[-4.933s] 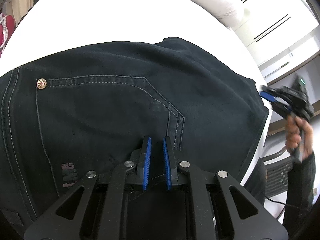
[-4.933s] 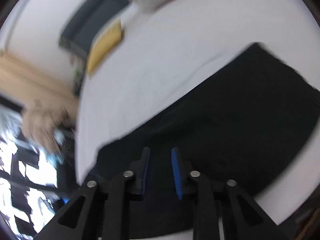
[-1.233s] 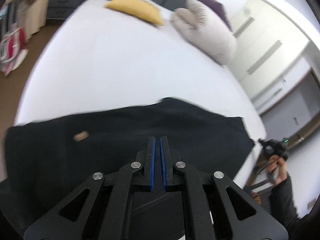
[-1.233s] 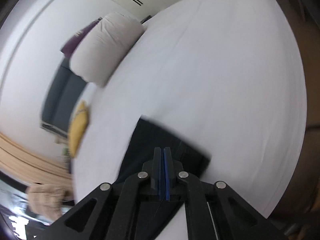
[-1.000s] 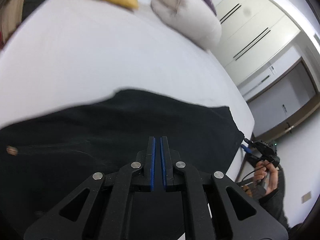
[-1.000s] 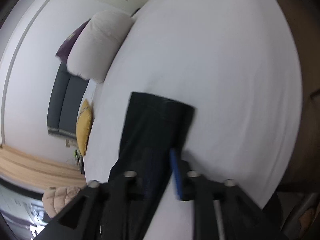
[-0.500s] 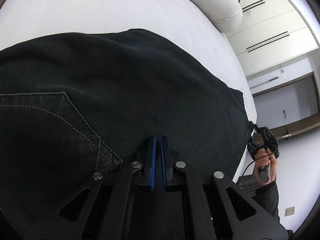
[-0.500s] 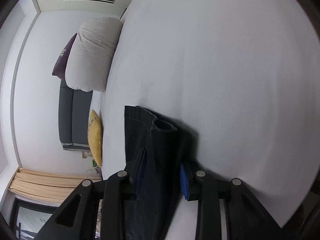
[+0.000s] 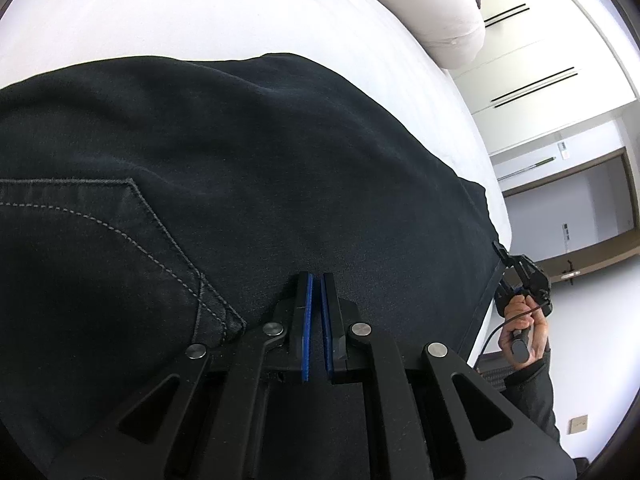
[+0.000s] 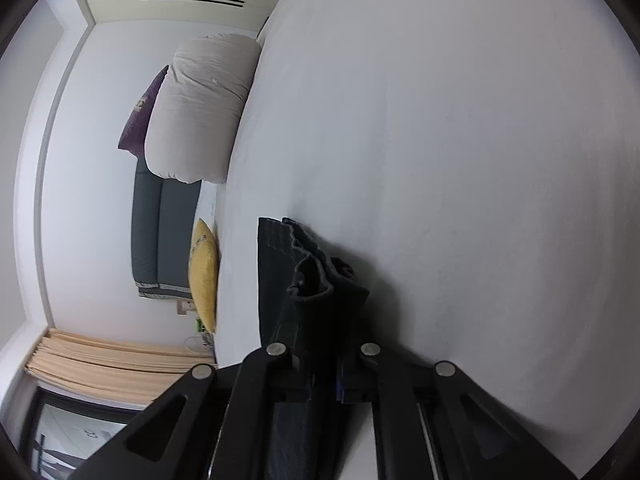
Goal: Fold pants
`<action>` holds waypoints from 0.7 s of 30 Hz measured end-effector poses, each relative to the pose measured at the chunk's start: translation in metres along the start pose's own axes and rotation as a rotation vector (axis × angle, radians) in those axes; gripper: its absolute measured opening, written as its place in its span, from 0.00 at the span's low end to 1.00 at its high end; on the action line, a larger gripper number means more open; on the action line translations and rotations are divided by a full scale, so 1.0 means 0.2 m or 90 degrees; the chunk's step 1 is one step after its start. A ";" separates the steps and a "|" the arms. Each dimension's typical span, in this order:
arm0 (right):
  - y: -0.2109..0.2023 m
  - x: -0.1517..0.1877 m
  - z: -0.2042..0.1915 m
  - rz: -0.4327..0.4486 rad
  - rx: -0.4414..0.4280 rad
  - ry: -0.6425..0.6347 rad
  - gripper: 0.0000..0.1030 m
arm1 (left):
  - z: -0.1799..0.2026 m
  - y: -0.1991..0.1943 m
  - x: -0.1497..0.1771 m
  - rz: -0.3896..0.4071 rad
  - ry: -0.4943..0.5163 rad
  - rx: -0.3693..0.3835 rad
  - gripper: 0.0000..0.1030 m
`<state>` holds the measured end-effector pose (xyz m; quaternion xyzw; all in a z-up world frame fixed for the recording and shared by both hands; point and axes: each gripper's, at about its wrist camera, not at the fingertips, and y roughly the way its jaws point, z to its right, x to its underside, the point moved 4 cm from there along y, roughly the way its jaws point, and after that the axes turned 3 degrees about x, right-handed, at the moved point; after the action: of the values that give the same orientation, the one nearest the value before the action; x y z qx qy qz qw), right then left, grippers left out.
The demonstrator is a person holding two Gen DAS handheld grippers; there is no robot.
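The dark denim pants (image 9: pixel 260 168) lie flat on the white bed sheet (image 9: pixel 200 12), their length running from lower left to mid-right, where the right gripper (image 10: pixel 324 384) has just closed on the bunched hem (image 10: pixel 312 276), nearer than the pressed-together, empty left gripper (image 9: pixel 314 280).

Pants (image 9: pixel 280 168): dark denim, spread flat on white bed (image 9: pixel 200 12), back pocket with pale stitching at 9 o'clock. Leg cuffs (image 10: pixel 308 264) bunched and rumpled, layers gaping open, at 6 o'clock in right view.
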<state>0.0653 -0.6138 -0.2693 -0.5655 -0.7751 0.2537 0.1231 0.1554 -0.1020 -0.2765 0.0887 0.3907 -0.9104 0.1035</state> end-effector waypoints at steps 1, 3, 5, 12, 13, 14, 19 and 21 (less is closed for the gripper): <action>0.00 0.00 -0.01 0.002 0.007 -0.009 0.08 | 0.00 0.00 0.00 0.001 -0.003 0.003 0.06; 0.00 0.01 -0.04 0.009 0.024 -0.027 0.08 | -0.03 -0.03 -0.01 0.002 -0.007 0.008 0.06; 0.01 0.01 -0.06 0.016 0.039 -0.044 0.07 | -0.06 -0.05 -0.01 0.003 -0.010 0.011 0.06; -0.02 0.03 -0.14 0.038 0.074 -0.091 0.07 | -0.12 -0.07 -0.02 0.006 -0.021 0.024 0.06; -0.03 0.04 -0.17 0.042 0.079 -0.103 0.07 | -0.12 -0.07 -0.02 0.008 -0.024 0.027 0.06; -0.03 0.07 -0.21 0.045 0.085 -0.126 0.06 | -0.13 -0.08 -0.02 0.010 -0.027 0.028 0.06; -0.03 0.40 -0.59 0.032 0.126 -0.373 0.06 | -0.17 -0.11 -0.02 0.027 -0.053 0.040 0.06; 0.03 0.74 -0.76 0.002 0.153 -0.552 0.06 | -0.18 -0.13 -0.02 0.031 -0.065 0.046 0.06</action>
<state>0.0943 -0.4349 -0.1597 -0.3895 -0.7194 0.5555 -0.1488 0.1564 -0.0580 -0.2828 0.0554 0.3495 -0.9245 0.1419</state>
